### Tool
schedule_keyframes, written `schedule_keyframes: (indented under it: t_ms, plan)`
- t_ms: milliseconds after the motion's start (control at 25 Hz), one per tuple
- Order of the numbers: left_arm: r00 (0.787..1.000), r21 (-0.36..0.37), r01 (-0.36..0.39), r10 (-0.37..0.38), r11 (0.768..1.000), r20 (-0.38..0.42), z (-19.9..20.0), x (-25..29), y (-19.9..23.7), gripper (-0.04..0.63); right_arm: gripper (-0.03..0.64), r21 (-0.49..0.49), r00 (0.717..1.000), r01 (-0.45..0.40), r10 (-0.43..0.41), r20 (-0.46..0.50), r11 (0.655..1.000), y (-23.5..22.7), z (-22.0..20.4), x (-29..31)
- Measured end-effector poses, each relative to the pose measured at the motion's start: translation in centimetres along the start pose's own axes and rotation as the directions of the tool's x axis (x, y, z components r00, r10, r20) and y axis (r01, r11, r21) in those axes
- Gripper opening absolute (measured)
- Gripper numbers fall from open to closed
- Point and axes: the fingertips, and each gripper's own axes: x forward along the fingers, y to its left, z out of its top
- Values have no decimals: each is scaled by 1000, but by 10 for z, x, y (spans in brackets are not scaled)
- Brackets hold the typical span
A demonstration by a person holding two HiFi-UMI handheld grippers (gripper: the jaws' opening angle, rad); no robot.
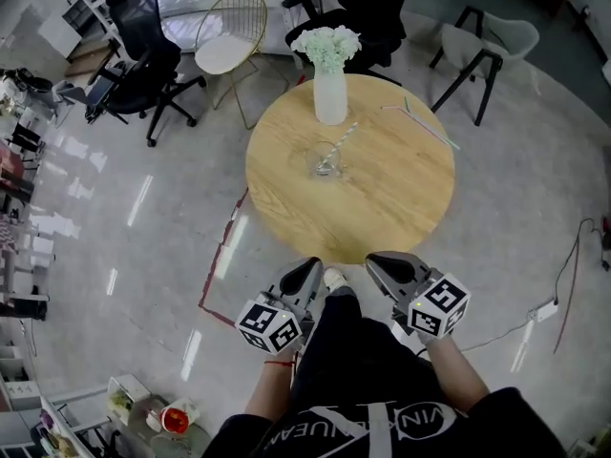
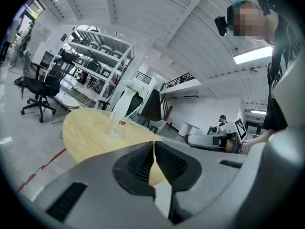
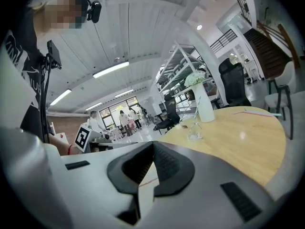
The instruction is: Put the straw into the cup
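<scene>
A clear glass cup point(image 1: 326, 161) stands near the middle of the round wooden table point(image 1: 382, 208). A straw point(image 1: 346, 134) leans out of it toward the white flower vase point(image 1: 330, 89). Two loose straws point(image 1: 421, 119) lie at the table's far right. My left gripper point(image 1: 304, 275) and right gripper point(image 1: 389, 269) are side by side close to the person's body, short of the table's near edge. Both are shut with nothing between the pads. The left gripper view shows shut jaws point(image 2: 154, 143) with the cup point(image 2: 116, 130) far ahead; the right gripper point(image 3: 153, 143) is likewise far from the cup point(image 3: 193, 131).
Chairs ring the far side of the table: a black office chair point(image 1: 143, 60), a gold wire chair point(image 1: 229, 36), a grey chair point(image 1: 482, 41). Red tape point(image 1: 224, 246) marks the floor at the left, and a cable with a power strip point(image 1: 544, 310) lies at the right.
</scene>
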Motion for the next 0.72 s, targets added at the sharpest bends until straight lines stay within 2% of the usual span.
schedule_keyframes:
  t_ms: [440, 720]
  plan:
    - [999, 78, 28, -31, 997, 40, 5, -45, -61, 20, 3, -60, 1000, -23, 24, 16, 998, 59, -7, -57]
    - [999, 90, 20, -24, 996, 47, 5, -67, -88, 20, 3, -67, 999, -41, 43, 26, 997, 84, -8, -74]
